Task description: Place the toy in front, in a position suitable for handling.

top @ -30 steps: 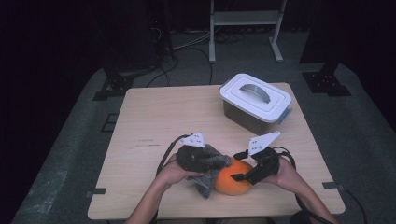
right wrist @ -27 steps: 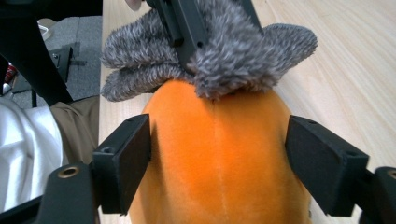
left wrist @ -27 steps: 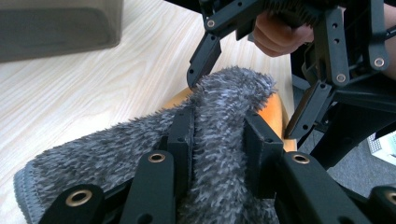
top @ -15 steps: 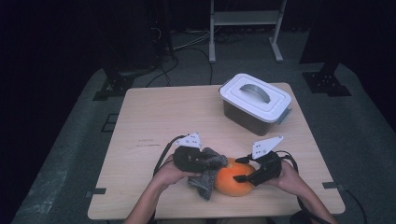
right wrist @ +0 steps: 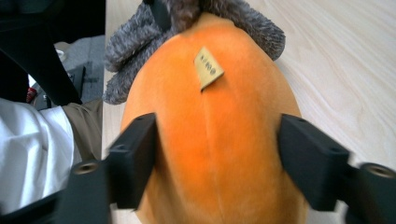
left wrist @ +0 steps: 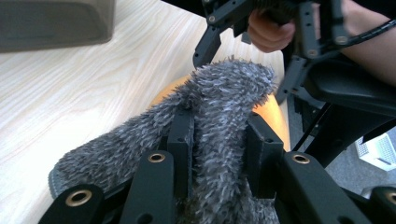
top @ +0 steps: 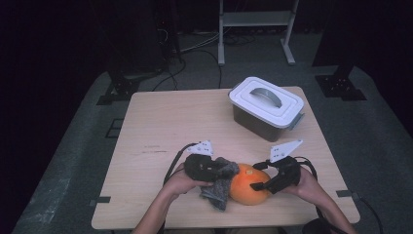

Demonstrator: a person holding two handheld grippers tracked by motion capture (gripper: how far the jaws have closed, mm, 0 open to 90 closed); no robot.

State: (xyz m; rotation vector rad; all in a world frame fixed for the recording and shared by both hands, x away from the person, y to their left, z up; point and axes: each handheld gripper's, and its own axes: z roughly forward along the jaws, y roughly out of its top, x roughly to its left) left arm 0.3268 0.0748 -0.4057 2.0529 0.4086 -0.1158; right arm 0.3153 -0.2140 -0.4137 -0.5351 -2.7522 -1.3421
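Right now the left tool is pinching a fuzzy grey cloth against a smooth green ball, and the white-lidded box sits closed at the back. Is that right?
Not quite: the ball is orange, not green. The right gripper view shows the smooth orange ball plainly. The rest holds: the left tool pinches the fuzzy grey cloth, and the white-lidded box sits closed at the back.

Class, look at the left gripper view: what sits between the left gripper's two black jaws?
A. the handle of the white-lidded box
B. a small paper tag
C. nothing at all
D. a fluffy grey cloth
D: in the left gripper view the left gripper has its jaws closed on a fold of the fluffy grey cloth, which drapes over the orange object near the table's front edge.
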